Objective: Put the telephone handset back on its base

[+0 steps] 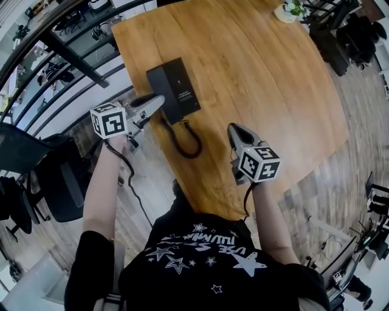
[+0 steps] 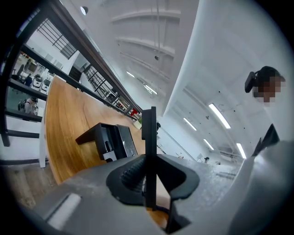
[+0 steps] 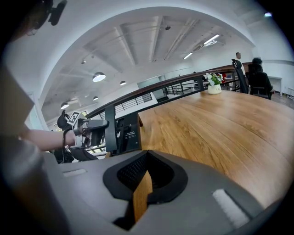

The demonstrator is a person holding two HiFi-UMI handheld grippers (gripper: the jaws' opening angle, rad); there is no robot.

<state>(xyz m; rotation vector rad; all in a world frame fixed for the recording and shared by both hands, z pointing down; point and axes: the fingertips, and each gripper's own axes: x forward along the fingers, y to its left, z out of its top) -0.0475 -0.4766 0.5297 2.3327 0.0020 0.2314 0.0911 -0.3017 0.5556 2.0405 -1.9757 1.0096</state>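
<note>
One handset (image 2: 149,133) tight in left fingers (image 2: 128,176) beside base (image 1: 174,89); right fingers (image 3: 158,176) barely apart, empty.

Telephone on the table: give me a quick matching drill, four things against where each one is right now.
Things:
1. handset
2. telephone base
3. coiled cord
4. flower pot

Places:
A. at the far end of the table
B. looped on the table, on the near side of the base
C. clamped in the left gripper
D. resting on the table by its left edge

Pairs: 1-C, 2-D, 3-B, 4-A
</note>
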